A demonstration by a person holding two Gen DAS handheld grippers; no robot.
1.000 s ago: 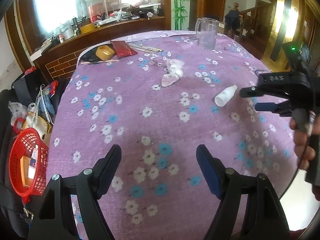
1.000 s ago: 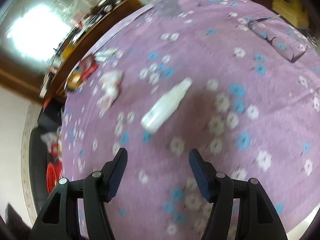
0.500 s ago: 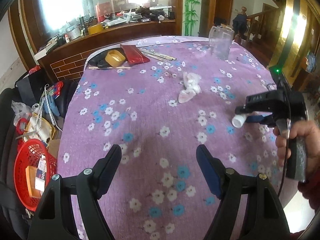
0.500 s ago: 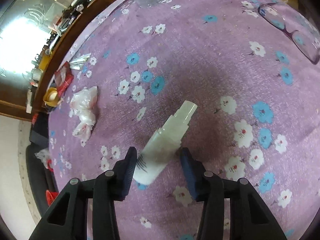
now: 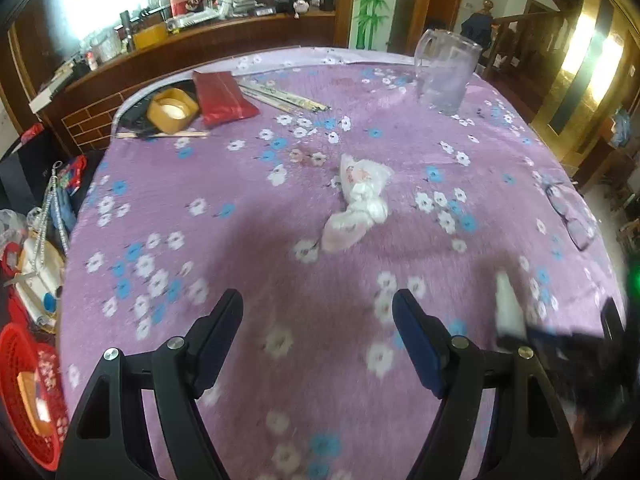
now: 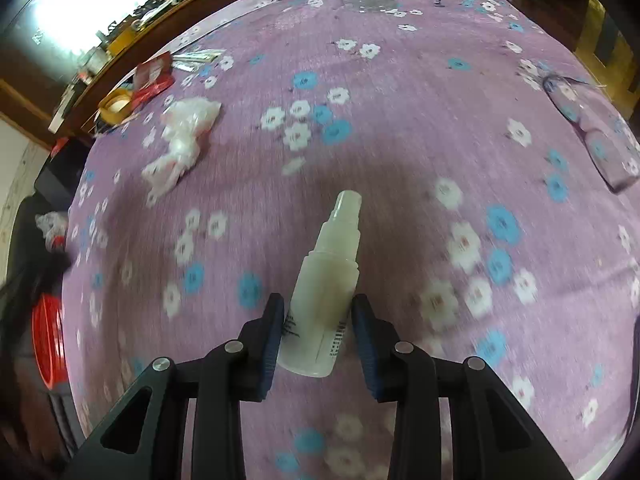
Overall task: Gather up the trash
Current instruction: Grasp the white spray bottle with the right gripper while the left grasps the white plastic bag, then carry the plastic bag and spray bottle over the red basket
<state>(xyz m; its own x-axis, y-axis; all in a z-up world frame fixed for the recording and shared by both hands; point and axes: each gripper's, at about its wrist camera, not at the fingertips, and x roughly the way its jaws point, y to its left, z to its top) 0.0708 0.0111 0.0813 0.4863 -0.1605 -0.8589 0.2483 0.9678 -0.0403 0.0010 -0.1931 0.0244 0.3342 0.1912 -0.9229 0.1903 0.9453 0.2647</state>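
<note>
My right gripper (image 6: pixel 318 330) is closing on the small white plastic spray bottle (image 6: pixel 326 288), which lies on its side on the purple flowered tablecloth (image 6: pixel 400 120) with its nozzle pointing away from me. The blue pads (image 6: pixel 272 344) sit against the lower half of the bottle's body, one on each side, and the left one looks to be touching the label; the jaws have not finished coming together, so I judge the grip is forming rather than firm. I take it low on the body because that is the widest, straightest part; the stepped neck would slip.

My left gripper (image 5: pixel 318 338) hangs over bare cloth with its jaws spread wide and nothing between them. Ahead of it lies the crumpled white plastic wrapper (image 5: pixel 358 204), well apart from the bottle, and I reckon that is the next piece of trash for that hand. The red mesh basket (image 5: pixel 28 392) stands beside the table at the left edge, probably where the trash goes.

The clear glass jug (image 5: pixel 444 74) and the spectacles (image 5: pixel 568 216) are not rubbish; I leave them.
</note>
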